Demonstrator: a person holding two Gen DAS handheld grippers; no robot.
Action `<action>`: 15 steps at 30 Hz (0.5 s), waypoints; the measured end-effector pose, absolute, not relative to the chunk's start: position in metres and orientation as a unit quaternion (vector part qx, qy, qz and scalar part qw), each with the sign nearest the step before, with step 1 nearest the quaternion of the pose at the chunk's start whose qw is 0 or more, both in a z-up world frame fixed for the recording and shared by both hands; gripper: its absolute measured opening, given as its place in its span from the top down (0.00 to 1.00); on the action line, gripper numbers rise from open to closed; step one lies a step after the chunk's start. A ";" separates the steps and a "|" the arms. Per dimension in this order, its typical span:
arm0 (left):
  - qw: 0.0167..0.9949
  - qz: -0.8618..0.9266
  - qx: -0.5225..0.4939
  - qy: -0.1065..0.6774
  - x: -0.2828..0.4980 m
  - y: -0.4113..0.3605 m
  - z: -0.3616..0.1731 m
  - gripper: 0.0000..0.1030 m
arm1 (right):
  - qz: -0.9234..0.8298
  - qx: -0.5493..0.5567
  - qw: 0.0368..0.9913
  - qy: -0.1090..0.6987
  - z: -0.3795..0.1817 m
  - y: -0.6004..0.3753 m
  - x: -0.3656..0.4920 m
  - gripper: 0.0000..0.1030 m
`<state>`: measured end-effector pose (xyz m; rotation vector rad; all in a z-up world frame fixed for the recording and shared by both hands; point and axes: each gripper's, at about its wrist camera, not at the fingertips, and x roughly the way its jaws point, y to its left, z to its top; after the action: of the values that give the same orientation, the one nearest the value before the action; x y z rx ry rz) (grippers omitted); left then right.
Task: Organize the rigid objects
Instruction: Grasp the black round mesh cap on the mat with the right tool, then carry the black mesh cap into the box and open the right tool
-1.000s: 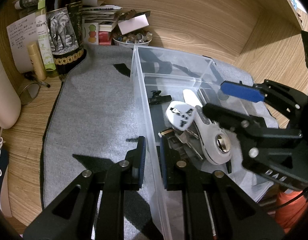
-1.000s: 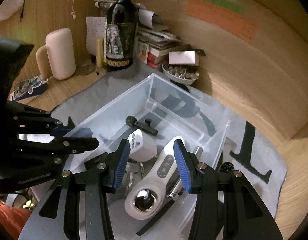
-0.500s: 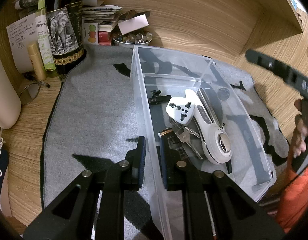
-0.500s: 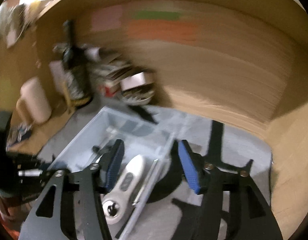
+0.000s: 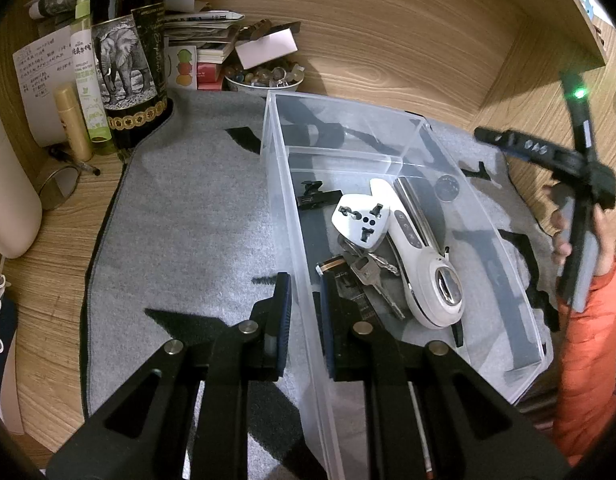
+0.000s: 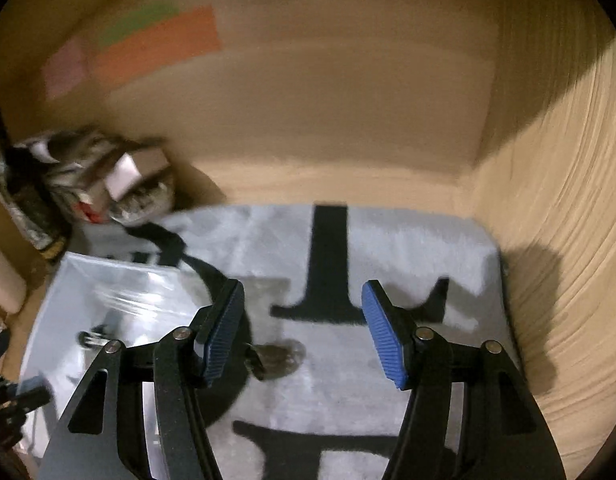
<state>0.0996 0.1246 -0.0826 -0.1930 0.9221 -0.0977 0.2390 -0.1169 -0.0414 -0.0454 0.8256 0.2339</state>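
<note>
Step in hand: left gripper (image 5: 304, 312) steadies clear bin (image 5: 286, 208), jaws pinched tight on its near wall. Right gripper (image 6: 304, 336) over grey mat (image 6: 408, 248) beside bin, jaws about half open, nothing between them.

Bin already holds white plug adapter (image 5: 360, 220), keys (image 5: 368, 268), white handheld device (image 5: 424, 260).

Next move, judged: right gripper needs to drop onto small round thing (image 6: 278, 356) on mat, too blurred to identify, and close on it.

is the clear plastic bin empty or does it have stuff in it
Not empty: the clear bin holds a white plug adapter, keys and other items.
</note>
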 end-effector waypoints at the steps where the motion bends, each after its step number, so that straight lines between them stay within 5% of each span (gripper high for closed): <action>1: 0.890 -0.047 -0.093 0.444 0.099 0.124 -0.082 0.88 | 0.114 -0.017 0.905 0.409 -0.047 -0.118 0.242 0.44; 15: 0.890 -0.047 -0.094 0.444 0.099 0.124 -0.082 0.88 | 0.159 -0.065 0.858 0.484 -0.112 -0.090 0.239 0.48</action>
<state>0.0992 0.1236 -0.0825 -0.1948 0.9224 -0.0978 0.2392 -0.0898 -0.1115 -0.1362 1.0170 0.3333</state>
